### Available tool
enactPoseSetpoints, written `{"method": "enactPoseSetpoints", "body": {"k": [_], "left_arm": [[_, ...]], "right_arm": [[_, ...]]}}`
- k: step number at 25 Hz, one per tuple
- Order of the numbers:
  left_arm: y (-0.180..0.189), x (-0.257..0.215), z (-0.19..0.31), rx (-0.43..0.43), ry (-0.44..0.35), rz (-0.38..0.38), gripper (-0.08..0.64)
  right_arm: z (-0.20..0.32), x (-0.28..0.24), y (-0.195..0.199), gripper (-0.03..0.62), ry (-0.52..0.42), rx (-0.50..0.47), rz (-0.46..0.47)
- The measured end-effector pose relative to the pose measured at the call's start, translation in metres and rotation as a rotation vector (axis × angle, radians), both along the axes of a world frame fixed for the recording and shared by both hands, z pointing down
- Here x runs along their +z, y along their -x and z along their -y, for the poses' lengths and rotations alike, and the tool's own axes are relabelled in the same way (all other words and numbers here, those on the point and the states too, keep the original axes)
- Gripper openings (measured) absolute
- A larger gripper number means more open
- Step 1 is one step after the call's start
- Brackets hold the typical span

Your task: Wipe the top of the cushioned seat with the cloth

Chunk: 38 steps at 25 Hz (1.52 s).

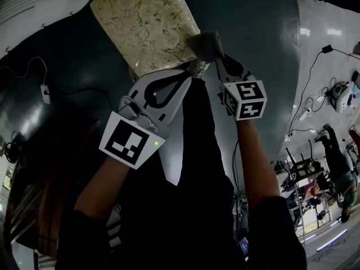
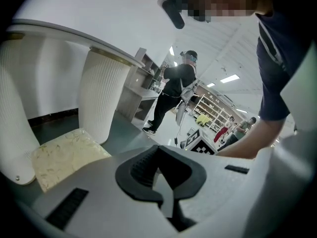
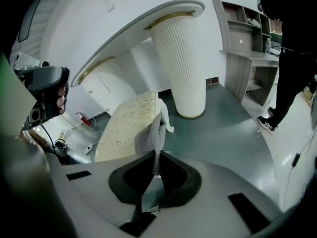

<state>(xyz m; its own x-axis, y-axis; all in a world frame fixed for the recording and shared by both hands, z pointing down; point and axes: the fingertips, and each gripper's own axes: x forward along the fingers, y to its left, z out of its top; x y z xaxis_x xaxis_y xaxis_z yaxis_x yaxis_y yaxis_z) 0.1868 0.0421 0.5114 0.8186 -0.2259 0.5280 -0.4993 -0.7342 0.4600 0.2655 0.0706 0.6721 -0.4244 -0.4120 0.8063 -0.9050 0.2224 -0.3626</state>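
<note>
Head view: the seat point(image 1: 146, 24) fills the upper centre of the frame, its patterned top facing the camera. The cloth point(image 1: 205, 43) sits bunched at the seat's lower-right corner, gripped by the right tool point(image 1: 214, 54). The left tool point(image 1: 192, 67) lies just beside it at the seat's lower edge. The cloth touches only this corner and most of the top lies bare. No mark shows which parts are wiped, so the wiping is judged to be at its start or at the end of a stroke, with the rest of the top left to cover. Left gripper view: the left tool point(image 2: 159, 170) has its jaws together on nothing. The seat point(image 2: 64, 155) shows at lower left, in front of a ribbed pedestal point(image 2: 104, 98). Right gripper view: the right tool point(image 3: 156, 165) is clamped on the cloth point(image 3: 152, 133). The cloth rises from the jaws as a narrow strip, long axis up the frame, with a free end drooping at the seat's right edge. The seat point(image 3: 124, 128) runs with its long axis from lower left to upper right, pointing toward a second pedestal point(image 3: 181, 58).
</note>
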Motion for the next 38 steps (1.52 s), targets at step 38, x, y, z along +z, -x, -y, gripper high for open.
{"method": "enactPoseSetpoints", "body": {"k": [38], "left_arm": [[0.142,-0.304,0.056,-0.165,-0.391,-0.062,0.008]], "right_arm": [[0.092,-0.391,0.141,0.034,-0.493,-0.138,0.130]]}}
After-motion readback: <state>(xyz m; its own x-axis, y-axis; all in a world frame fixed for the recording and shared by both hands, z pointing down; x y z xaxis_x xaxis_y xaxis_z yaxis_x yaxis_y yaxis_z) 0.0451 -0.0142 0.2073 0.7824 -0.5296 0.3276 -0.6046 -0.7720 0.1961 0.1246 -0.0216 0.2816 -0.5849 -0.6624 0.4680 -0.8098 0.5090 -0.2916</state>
